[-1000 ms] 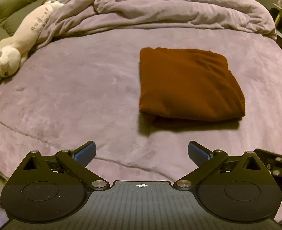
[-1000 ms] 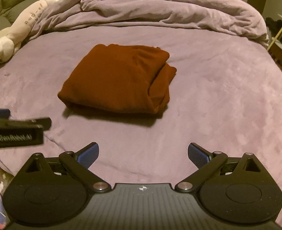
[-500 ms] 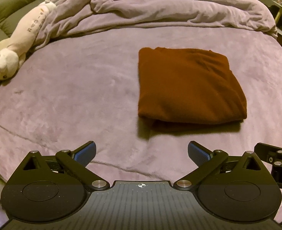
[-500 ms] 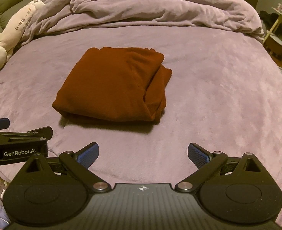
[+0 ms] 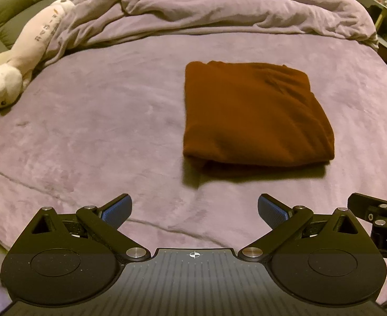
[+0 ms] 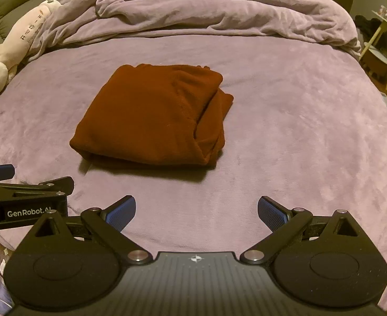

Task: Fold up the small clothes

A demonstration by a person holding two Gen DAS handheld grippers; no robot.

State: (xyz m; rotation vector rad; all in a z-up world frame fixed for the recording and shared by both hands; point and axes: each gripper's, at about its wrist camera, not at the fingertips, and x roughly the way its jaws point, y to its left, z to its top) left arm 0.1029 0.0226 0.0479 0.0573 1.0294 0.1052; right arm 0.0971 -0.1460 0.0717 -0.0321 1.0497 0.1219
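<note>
brown garment (image 5: 254, 113) lay folded on bed (image 5: 101, 131); left claw (image 5: 194, 209), right claw (image 6: 196, 209) wide open, empty, backed off, fold apparently finished.

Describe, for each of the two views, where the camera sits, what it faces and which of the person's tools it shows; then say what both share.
Left wrist: sits behind the left tool, open, facing across the bed at the folded cloth ahead-right; the right tool pokes in at right.
Right wrist: sits behind the right tool, open, facing the cloth ahead-left; the left tool pokes in at left.
Shared: cloth, bed, duvet, plush toy.
</note>
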